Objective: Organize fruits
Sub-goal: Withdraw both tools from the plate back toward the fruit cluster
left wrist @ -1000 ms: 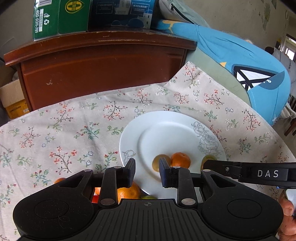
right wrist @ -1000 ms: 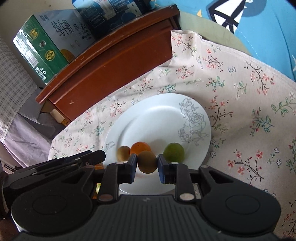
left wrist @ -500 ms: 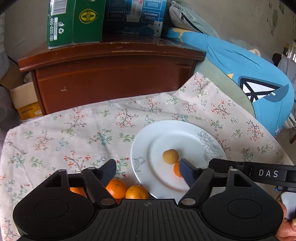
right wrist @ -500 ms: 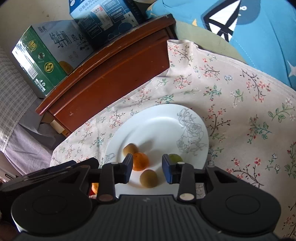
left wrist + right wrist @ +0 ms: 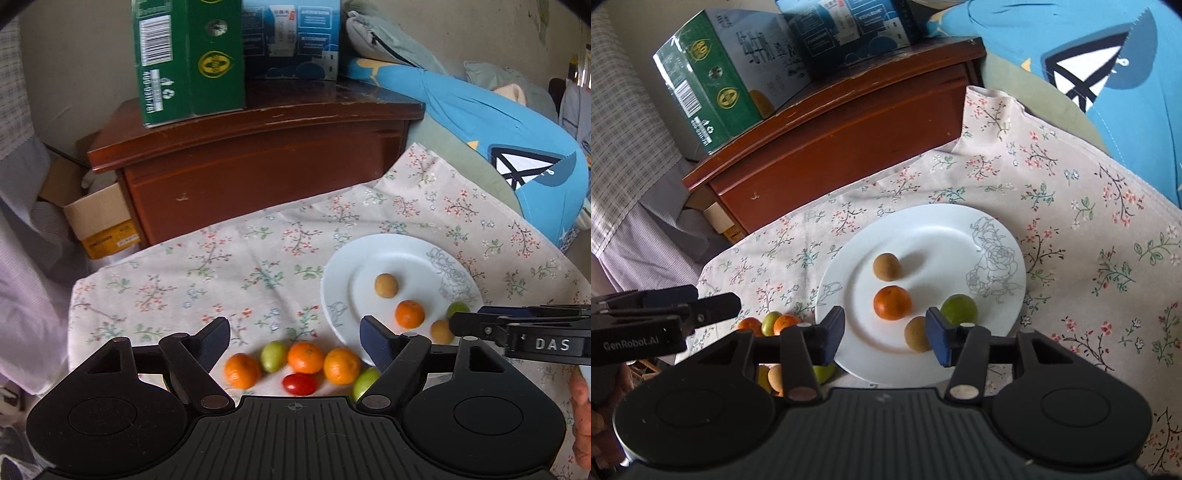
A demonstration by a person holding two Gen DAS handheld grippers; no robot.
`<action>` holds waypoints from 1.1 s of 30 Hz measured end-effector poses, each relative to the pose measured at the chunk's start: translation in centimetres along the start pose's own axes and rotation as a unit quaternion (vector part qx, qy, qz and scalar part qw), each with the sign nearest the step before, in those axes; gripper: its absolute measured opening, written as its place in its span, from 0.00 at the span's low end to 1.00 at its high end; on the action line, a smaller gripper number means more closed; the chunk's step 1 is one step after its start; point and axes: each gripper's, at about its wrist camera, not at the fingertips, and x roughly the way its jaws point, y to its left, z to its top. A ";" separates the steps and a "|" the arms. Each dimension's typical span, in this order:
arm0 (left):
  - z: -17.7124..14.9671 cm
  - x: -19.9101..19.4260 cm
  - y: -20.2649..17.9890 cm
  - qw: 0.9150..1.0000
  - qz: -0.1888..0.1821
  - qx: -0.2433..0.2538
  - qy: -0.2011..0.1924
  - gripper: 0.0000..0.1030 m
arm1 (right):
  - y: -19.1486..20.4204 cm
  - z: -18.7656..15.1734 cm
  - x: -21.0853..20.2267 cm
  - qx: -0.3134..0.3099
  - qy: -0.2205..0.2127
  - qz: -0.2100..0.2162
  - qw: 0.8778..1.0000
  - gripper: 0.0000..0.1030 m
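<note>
Right tongs [image 5: 884, 334] opening, left tongs [image 5: 294, 338] spread

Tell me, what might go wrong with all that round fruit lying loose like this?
The brown fruit lies just off the right gripper's opening fingers; a brush could roll it toward the plate's low rim. The fruit on the cloth sits packed together, so reaching for the tomato might scatter the oranges toward the table edge.

"DAS" on the right tongs [image 5: 517, 334], "GenRobot.AI" on the left tongs [image 5: 639, 341], green carton [image 5: 188, 59] print unreadable
</note>
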 end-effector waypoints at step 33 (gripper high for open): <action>-6.0 -0.7 3.3 0.995 -0.009 0.087 0.038 0.76 | 4.0 -4.2 1.3 -0.088 0.057 0.069 0.992 0.53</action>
